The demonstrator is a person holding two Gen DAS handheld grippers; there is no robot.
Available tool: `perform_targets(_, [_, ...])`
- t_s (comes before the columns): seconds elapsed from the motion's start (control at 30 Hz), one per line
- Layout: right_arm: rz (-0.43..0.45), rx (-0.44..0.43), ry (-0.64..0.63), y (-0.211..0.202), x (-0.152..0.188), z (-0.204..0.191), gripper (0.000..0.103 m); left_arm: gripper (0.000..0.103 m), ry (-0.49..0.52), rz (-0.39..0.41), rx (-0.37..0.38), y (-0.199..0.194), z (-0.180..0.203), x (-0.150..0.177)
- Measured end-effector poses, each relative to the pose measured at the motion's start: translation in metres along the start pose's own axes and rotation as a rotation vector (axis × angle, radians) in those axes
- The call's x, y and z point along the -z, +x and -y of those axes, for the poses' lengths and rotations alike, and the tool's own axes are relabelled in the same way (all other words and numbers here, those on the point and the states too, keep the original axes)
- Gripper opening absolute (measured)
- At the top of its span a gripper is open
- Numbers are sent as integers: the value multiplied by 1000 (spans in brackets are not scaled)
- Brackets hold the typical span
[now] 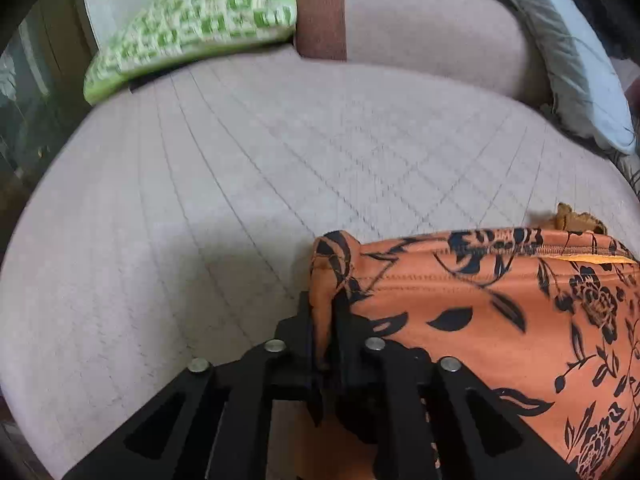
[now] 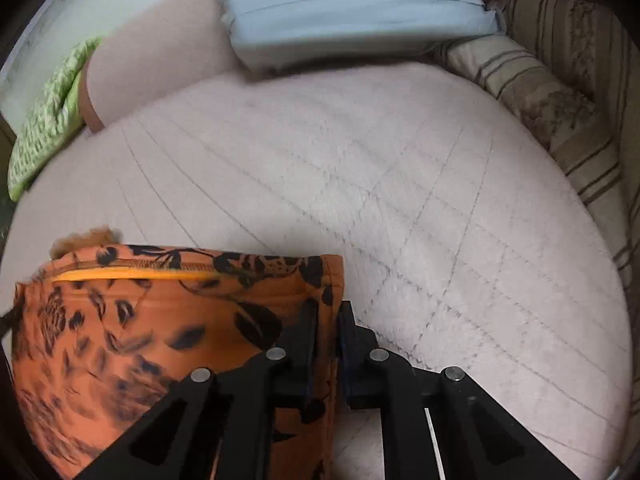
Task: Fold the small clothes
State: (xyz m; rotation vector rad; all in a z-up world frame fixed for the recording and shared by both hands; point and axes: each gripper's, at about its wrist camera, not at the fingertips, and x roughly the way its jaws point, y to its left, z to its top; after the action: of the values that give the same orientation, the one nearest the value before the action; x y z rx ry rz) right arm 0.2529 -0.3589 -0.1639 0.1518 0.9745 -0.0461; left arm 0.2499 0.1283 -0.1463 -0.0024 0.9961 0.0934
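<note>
An orange garment with a black flower print (image 1: 500, 320) lies on the pale quilted bed cover (image 1: 240, 184). My left gripper (image 1: 324, 308) is shut on its left edge, a pinch of cloth standing up between the black fingers. In the right wrist view the same orange garment (image 2: 160, 312) fills the lower left, and my right gripper (image 2: 330, 316) is shut on its right edge. The hem with a bright orange lining faces away from me. A scrap of brown frilly cloth (image 1: 572, 220) shows behind the garment's far edge.
A green and white patterned pillow (image 1: 192, 28) lies at the far left, beside a pale bolster with a brown end (image 1: 400, 28). A light blue pillow (image 2: 352, 12) and a striped blanket (image 2: 568, 112) sit at the far right. The quilted cover (image 2: 400, 200) stretches between them.
</note>
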Motion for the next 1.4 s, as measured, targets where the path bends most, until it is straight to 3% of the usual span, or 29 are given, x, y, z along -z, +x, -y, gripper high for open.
perform_targets(0.03, [27,-28,44,-10,1,6,26,28,-17,19,24,-9,-3,-3])
perform_targets(0.07, [38,-39,67,-15,1,9,42,50,-34,32,39,-16,-6,-5])
perform_targets(0.1, [65,-29,90,-24,1,12,81,55,-58,55,39,-26,-10,-7])
perform_targets(0.17, [113,-36,93,-46,2,12,82,56,-70,125,24,-52,-16,-6])
perform_targets(0.27, [178,-128,67,-87,12,-2,82,56,-60,195,56,-88,-14,10])
perform_targets(0.37, [164,-340,34,-113,38,-21,82,56,12,239,89,-113,7,41])
perform_targets(0.43, [76,-457,28,-98,58,-28,82,56,47,196,94,-105,19,56])
perform_targets(0.47, [30,-450,39,-82,66,-24,81,56,50,145,80,-92,24,64])
perform_targets(0.53, [-97,-317,125,-36,82,-2,78,59,36,25,11,-52,21,78])
perform_targets(0.57, [-76,-322,180,-36,85,10,71,62,-1,5,40,-44,15,81])
perform_targets(0.6, [-51,-330,206,-44,86,12,67,63,-52,8,53,-50,8,78])
perform_targets(0.63, [-28,-318,215,-58,85,11,70,62,-73,8,44,-59,5,75])
perform_targets(0.67, [20,-307,181,-78,83,6,72,62,-82,62,39,-78,4,72])
perform_targets(0.77, [111,-341,90,-118,100,-12,73,67,-16,156,27,-113,15,76])
perform_targets(0.83, [105,-364,48,-123,119,-23,75,73,-24,153,40,-123,21,85])
perform_targets(0.9, [68,-320,35,-115,145,-26,80,82,-53,144,85,-128,27,102])
perform_targets(0.93, [1,-273,60,-96,153,-18,80,87,-53,128,97,-127,33,110])
perform_targets(0.97, [-60,-248,100,-79,160,-6,80,87,-29,79,74,-117,41,119])
perform_targets(1.03, [3,-251,129,-88,161,-4,80,87,15,-12,18,-99,51,127])
perform_targets(1.07, [-8,-235,133,-95,159,-7,80,87,30,-34,-9,-91,54,132])
perform_targets(1.23, [122,-236,58,-141,155,-24,82,87,15,11,-5,-100,59,132])
perform_targets(1.3, [63,-197,72,-125,157,-28,86,87,5,13,4,-99,58,133])
perform_targets(1.33, [-35,-156,97,-98,161,-22,86,87,4,18,6,-98,58,133])
perform_targets(1.37, [-80,-149,113,-85,166,-17,86,87,5,22,10,-97,58,133])
perform_targets(1.4, [-33,-144,111,-89,165,-20,86,87,7,25,11,-96,58,132])
